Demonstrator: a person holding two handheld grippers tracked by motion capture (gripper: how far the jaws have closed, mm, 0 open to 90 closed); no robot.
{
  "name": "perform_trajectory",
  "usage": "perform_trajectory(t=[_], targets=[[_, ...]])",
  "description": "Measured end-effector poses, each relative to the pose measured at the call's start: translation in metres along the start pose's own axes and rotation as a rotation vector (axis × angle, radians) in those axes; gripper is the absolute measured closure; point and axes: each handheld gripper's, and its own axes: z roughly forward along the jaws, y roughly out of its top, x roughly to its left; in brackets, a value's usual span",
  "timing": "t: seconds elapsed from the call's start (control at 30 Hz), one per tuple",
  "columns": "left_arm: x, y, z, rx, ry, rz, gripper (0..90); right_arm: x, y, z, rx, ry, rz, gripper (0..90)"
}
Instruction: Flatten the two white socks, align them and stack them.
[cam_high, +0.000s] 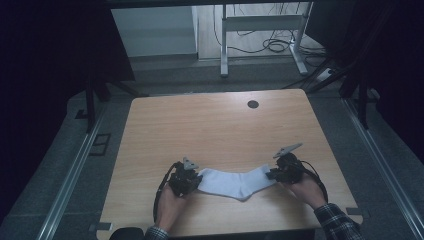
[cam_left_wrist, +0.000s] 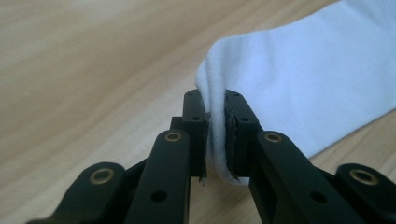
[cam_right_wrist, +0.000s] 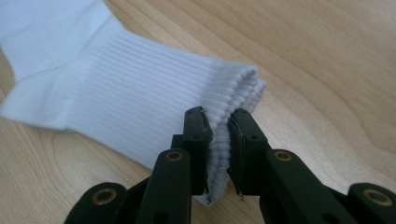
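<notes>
- The wooden table (cam_high: 220, 125) is where the white sock (cam_high: 232, 182) lies, near its front edge.
- The toe end is pinched by the left gripper (cam_left_wrist: 215, 135).
- The ribbed cuff (cam_right_wrist: 233, 93) is pinched by the right gripper (cam_right_wrist: 218, 140).
- The cuff could be pulled free if stretched hard, since little fabric is caught.

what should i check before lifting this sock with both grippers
1. Left gripper pinches the toe end of the white sock between its pads: ok.
2. Right gripper pinches the ribbed cuff between its pads: ok.
3. Both layers of the cuff caught in the right jaws: cannot tell, the fold hides the inner edge.
4. Sock lies flat between the two grippers, heel bend toward the person, no twist seen from the high view: ok.
5. Table beyond the sock is bare apart from the cable hole: ok.
</notes>
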Motion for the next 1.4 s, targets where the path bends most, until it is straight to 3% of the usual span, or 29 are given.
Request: perform_trajectory(t=[0.2,0.3,0.53,0.73,0.83,0.97,1.1,1.2,1.4], targets=[[0.009,0.01,-0.006,-0.036,0.022,0.01,80.7,-0.001,0.012,-0.009,-0.064,-0.02,-0.006,77.5],[0.017,0.015,-0.007,-0.056,0.026,-0.004,80.7,-0.005,0.02,-0.011,-0.095,-0.021,0.006,77.4],[0.033,0.03,0.003,-0.083,0.049,-0.01,80.5,-0.012,0.035,-0.003,-0.114,-0.065,0.003,76.7],[0.038,0.034,0.02,-0.048,0.083,0.017,79.2,-0.021,0.043,0.012,-0.1,-0.101,0.023,76.0],[0.039,0.033,0.028,-0.023,0.105,0.036,76.7,-0.021,0.044,0.02,-0.082,-0.118,0.007,73.0],[0.039,0.033,0.034,-0.029,0.13,0.029,61.5,-0.019,0.042,0.024,-0.074,-0.128,-0.011,62.9],[0.04,0.034,0.029,-0.051,0.14,0.005,47.9,-0.017,0.042,0.022,-0.091,-0.138,-0.024,53.9],[0.039,0.036,0.021,-0.078,0.115,-0.015,36.3,-0.015,0.042,0.016,-0.118,-0.137,-0.018,49.4],[0.031,0.03,-0.001,-0.096,0.036,0.016,22.3,-0.012,0.035,-0.004,-0.157,-0.098,-0.021,40.9]])
